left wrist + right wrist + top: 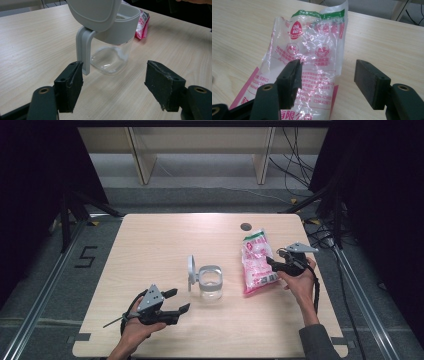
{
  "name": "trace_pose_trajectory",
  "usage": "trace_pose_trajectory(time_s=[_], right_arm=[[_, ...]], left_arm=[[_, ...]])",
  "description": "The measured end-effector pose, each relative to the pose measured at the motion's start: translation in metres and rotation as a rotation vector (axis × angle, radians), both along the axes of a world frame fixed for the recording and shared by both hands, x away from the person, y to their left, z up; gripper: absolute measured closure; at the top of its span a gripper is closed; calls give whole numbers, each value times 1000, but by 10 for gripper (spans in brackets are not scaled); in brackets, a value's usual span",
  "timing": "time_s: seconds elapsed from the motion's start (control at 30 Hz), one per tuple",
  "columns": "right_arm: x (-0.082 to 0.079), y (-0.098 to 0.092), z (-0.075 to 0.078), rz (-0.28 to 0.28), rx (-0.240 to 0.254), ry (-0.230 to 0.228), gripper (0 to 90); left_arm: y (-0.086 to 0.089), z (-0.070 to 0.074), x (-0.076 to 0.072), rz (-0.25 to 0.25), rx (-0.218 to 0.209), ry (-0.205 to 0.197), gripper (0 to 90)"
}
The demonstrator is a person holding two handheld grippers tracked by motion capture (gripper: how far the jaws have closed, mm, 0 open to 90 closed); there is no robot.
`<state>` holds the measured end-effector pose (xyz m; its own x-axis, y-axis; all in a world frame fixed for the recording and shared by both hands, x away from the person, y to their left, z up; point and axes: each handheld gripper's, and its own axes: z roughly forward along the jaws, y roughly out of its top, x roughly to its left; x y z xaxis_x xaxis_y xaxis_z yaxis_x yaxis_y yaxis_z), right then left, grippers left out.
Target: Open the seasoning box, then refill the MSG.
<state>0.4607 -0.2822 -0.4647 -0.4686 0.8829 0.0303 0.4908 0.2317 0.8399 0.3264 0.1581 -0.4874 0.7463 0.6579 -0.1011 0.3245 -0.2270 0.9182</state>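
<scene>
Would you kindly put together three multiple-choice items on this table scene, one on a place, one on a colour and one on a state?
1. Where does the bag lie relative to the clear jar, seen from above?
A. to its right
B. to its left
C. inside it

2. What colour is the jar's lid?
A. red
B. grey
C. black

3. How do the jaws of the right gripper stand?
A. shut on the jar's handle
C. shut with nothing between them
B. open, at the edge of the bag

Answers:
1 A: the high view shows the pink and white bag on the table to the right of the jar.
2 B: the left gripper view shows a pale grey lid, swung open above the rim.
3 B: the right gripper view shows a wide gap between the two jaws, with part of the bag in it.
</scene>
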Motion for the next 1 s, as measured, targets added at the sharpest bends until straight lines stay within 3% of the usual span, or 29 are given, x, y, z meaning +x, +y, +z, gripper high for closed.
trace_pose_trajectory(time_s=[0.1, 0.23, 0.3, 0.37, 0.6, 0.63, 0.73, 0.8, 0.83, 1.0], right_arm=[[3, 3, -3, 11, -3, -12, 384], [5, 5, -4, 14, 8, 15, 369], [6, 5, -4, 5, -9, 6, 365], [5, 6, -4, -6, 16, 26, 360], [12, 3, -9, 4, 23, 24, 343], [12, 3, -10, 5, 20, 41, 346], [15, 2, -13, 13, 25, 36, 392], [16, 1, -15, 14, 21, 63, 436], [17, 2, -16, 24, 51, 70, 451], [18, 1, -18, 23, 62, 80, 477]], left_arm=[[1, 0, 1, -14, 13, -14, 297], [-1, 0, 0, -3, -6, 3, 297], [-1, 0, 0, -5, -1, 2, 297], [-1, 0, -1, -1, 6, 1, 297], [-2, -1, -2, -11, -2, 3, 297], [-1, 0, -1, -24, 11, -14, 297], [0, 0, -2, -2, 4, 0, 297], [0, 0, -3, -1, 2, 2, 297], [0, 0, -3, 0, 2, 2, 297], [-1, -1, -3, -9, 9, -4, 297]])
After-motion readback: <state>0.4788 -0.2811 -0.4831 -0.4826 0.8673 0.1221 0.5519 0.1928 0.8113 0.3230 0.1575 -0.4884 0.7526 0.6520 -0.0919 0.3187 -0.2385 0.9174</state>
